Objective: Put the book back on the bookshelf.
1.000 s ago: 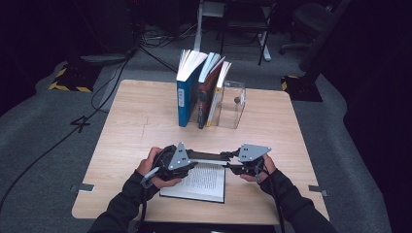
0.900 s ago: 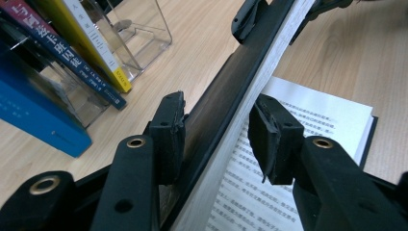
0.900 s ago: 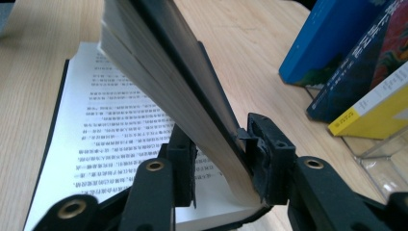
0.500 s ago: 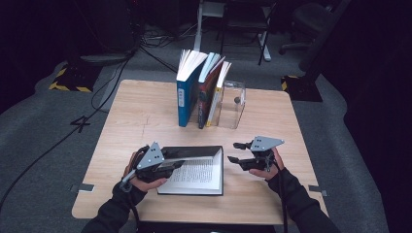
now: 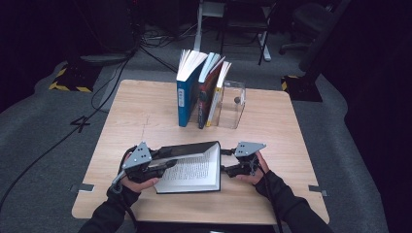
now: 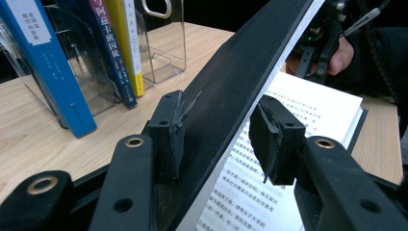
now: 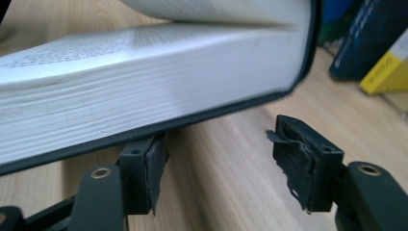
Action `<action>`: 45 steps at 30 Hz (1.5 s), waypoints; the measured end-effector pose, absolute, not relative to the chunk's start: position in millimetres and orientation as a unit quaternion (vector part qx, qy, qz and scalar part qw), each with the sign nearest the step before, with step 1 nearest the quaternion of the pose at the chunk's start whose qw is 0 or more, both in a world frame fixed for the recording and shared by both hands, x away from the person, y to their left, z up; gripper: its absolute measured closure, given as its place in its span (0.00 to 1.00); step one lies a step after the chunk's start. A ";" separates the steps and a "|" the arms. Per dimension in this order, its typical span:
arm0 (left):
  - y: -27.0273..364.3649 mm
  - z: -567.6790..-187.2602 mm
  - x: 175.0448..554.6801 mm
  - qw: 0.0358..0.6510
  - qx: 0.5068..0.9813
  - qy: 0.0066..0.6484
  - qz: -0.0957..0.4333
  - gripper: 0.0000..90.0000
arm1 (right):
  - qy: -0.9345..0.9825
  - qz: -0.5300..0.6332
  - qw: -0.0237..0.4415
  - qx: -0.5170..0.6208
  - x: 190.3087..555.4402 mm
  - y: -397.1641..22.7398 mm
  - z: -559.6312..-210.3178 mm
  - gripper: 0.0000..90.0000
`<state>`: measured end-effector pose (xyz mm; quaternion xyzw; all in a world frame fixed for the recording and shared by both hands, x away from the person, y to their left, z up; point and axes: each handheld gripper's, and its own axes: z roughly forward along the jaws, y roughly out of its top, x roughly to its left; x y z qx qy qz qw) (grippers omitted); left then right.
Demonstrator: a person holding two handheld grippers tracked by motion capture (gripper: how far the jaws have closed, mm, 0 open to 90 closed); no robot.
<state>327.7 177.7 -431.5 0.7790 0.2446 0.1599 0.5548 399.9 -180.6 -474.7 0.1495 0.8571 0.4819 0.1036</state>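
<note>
Since the earlier frames both hands have drawn apart to the book's two sides, and the right gripper has just been opening; its pads stand apart with bare wood between them, the page block just above the left one. At lower centre of the high view the open black hardcover book lies flat on the light wooden table, spine side toward the right hand; the left gripper holds the raised black front cover, which stands between its pads, apparently pinched. The cover's long edge runs left to right, rising leftward; closing it likely means swinging it rightward. Farther up, a blue upright book and neighbours lean against a clear acrylic bookend.
</note>
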 end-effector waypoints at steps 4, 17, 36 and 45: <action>178.8 -432.3 327.9 0.562 0.771 0.252 0.161 0.64 | 0.839 0.510 0.098 0.164 398.6 -185.6 -469.6 0.47; 151.3 -438.6 321.0 0.552 0.787 0.222 0.163 0.62 | 0.791 0.567 0.137 0.183 390.7 -211.2 -433.0 0.56; 147.8 -450.9 300.6 0.516 0.805 0.238 0.172 0.56 | 0.809 0.552 0.144 0.143 377.6 -169.0 -409.1 0.54; 148.5 -450.9 308.6 0.528 0.807 0.216 0.149 0.58 | 0.805 0.561 0.135 0.138 376.7 -160.9 -406.6 0.55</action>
